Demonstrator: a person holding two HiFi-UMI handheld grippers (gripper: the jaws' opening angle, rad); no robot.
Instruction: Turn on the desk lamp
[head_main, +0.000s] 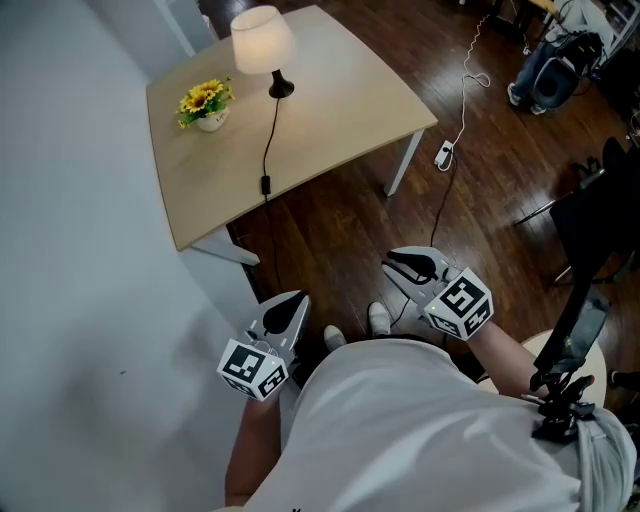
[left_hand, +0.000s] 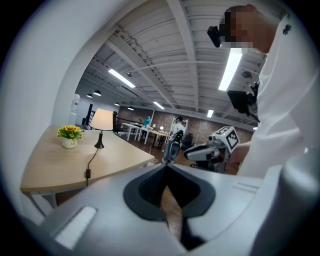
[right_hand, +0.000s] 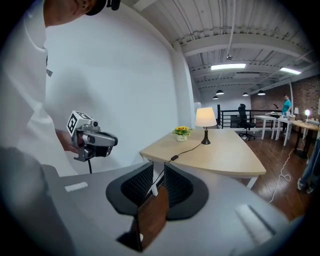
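Note:
The desk lamp (head_main: 262, 40) with a cream shade stands unlit on the far part of the wooden table (head_main: 340, 110). Its black cord runs toward me to an inline switch (head_main: 265, 185) near the table's front edge. The lamp (right_hand: 205, 117) and switch (right_hand: 174, 157) also show in the right gripper view, straight beyond the jaws. Both grippers hang in front of my body, well short of the table. My left gripper (head_main: 290, 308) has its jaws together at the tips, empty. My right gripper (head_main: 402, 266) has a narrow gap between its jaws, with nothing in it.
A pot of yellow flowers (head_main: 207, 103) stands left of the lamp. A white wall (head_main: 70, 250) runs along the table's left side. On the dark wood floor lie a power strip (head_main: 445, 154) and its white cable. A black stand (head_main: 570, 370) is at my right.

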